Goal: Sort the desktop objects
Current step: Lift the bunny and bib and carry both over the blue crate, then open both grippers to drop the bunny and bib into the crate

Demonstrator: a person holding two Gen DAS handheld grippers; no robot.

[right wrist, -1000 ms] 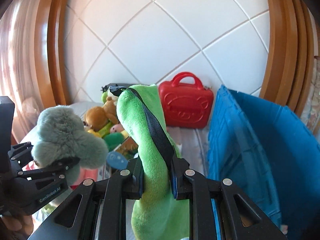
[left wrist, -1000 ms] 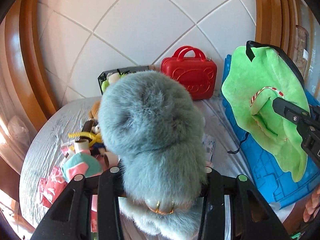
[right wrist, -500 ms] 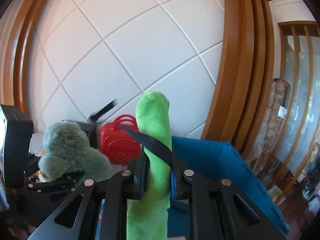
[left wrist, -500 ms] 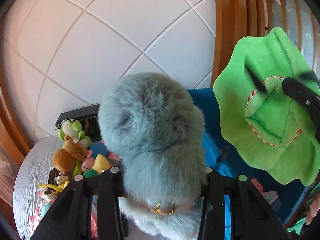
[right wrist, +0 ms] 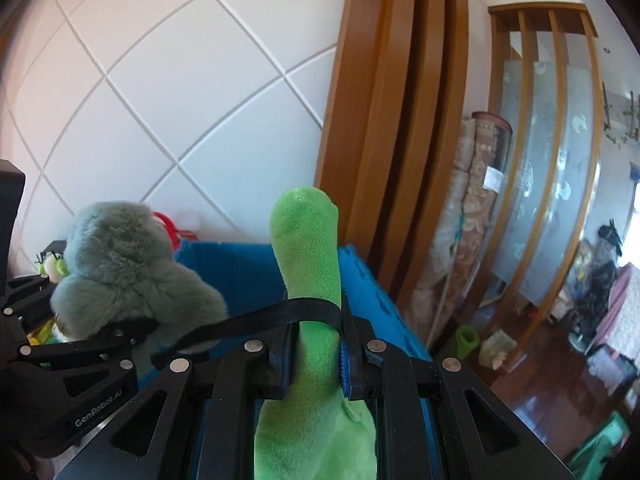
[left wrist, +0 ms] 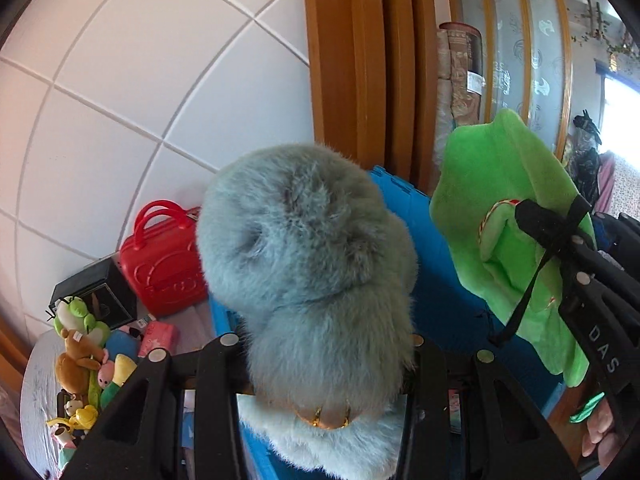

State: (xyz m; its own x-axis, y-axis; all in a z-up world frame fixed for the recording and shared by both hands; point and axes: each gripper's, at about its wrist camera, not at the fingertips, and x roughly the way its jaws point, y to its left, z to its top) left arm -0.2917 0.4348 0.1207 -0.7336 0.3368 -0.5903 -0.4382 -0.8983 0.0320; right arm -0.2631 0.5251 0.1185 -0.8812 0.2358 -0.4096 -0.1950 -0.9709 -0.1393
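Left hand-held gripper (left wrist: 320, 356) clamped on the grey plush (left wrist: 308, 264), fur bulging out past both fingers, gold clasp showing at 6 o'clock under the fluff. Held up in the air over the blue crate (left wrist: 436, 288), not resting on anything.

Right hand-held gripper (right wrist: 314, 356) squeezed tight on the green plush (right wrist: 308, 256), jaws nearly together, blue pads biting into the narrow neck of it. Black strap (right wrist: 280, 312) looped across the front and trailing off toward 9 o'clock. From the left wrist, same green plush (left wrist: 508, 216) spread flat at 3 o'clock, red-and-white trim near its middle, right gripper's black finger (left wrist: 552, 232) pressed against it. Fingertips of a person's hand (left wrist: 596, 436) just visible at 4 o'clock.

Both plushes side by side, above the crate, grey at 9 o'clock of the green in the right wrist view (right wrist: 132, 264). Touching or not, cannot tell.

Down at 8 o'clock on the round surface (left wrist: 36, 392): red case (left wrist: 164, 264) against the tiled wall, black box (left wrist: 96, 296) beside it, then a heap of small toys — green plush with eyelashes (left wrist: 76, 316), brown bear (left wrist: 76, 364), pink packet (left wrist: 160, 336), yellow bits at the edge.

Wooden frame (right wrist: 396, 120) running up at 12 o'clock.
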